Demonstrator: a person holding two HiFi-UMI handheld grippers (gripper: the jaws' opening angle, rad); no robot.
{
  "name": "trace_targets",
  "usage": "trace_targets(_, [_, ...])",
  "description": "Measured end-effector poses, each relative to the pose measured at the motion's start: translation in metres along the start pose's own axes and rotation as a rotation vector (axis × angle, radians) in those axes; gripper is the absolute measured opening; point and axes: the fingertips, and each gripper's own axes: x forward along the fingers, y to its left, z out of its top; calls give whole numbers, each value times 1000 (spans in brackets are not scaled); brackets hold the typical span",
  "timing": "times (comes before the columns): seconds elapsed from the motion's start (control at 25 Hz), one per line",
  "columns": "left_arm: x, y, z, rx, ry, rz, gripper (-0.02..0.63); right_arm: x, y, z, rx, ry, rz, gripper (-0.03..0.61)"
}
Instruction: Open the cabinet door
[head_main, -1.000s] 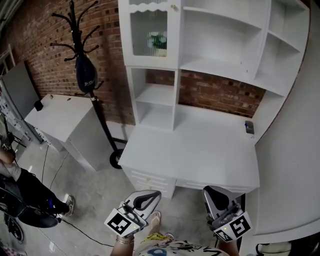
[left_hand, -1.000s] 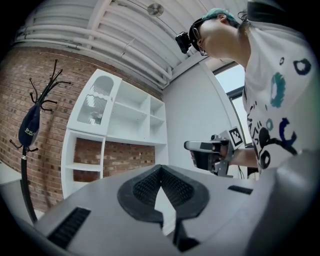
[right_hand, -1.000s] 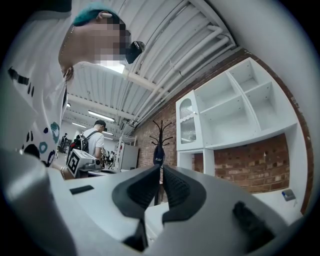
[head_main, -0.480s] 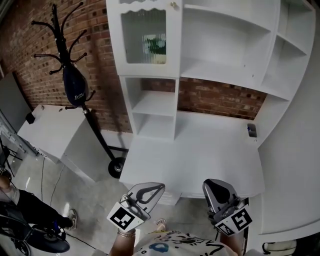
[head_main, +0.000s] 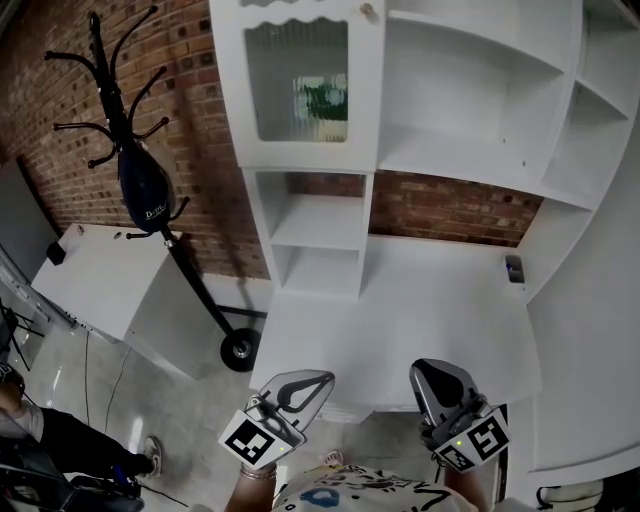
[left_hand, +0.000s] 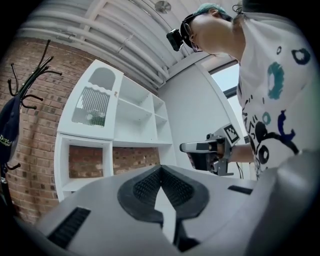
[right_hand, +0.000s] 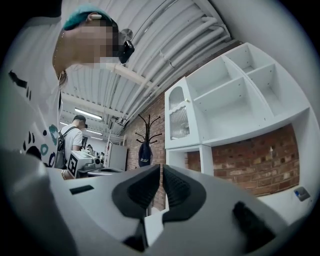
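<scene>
At the bottom of the head view, left tongs (head_main: 322, 379) with the jaws fully together, gripping nothing and touching nothing, held in the air just before the front edge of the desk (head_main: 400, 300). Beside them, right tongs (head_main: 424, 372) closed too, with only a very thin slit between the jaws, also empty. Same reading in both gripper views: black ribbed pads (left_hand: 145, 186) tip to tip, only the far furniture behind them. High on the left side of the white hutch (head_main: 364, 240), cabinet door (head_main: 297, 85) with ribbed glass, closed, well apart from both tongs; small round knob (head_main: 368, 12) near its upper right corner. Behind the glass, a blurred green plant (head_main: 322, 100). Under the door, two open compartments (head_main: 315, 225); to the right, open shelves (head_main: 450, 90). On the desk, near its right back corner, one small dark thing (head_main: 514, 268), too small to name. Left of the hutch, a black coat stand (head_main: 110, 100) with a dark bag (head_main: 145, 190) hanging on it.
</scene>
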Motion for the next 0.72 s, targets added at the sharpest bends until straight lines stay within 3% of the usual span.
trace_targets(0.56, [21,34,-21,-88,-10,-15,14,25,-25,-16,26,38,-33,31])
trace_targets(0.72, [37,48,-23,-102,11,16,14,36,-44,-16,32,27,-22,31])
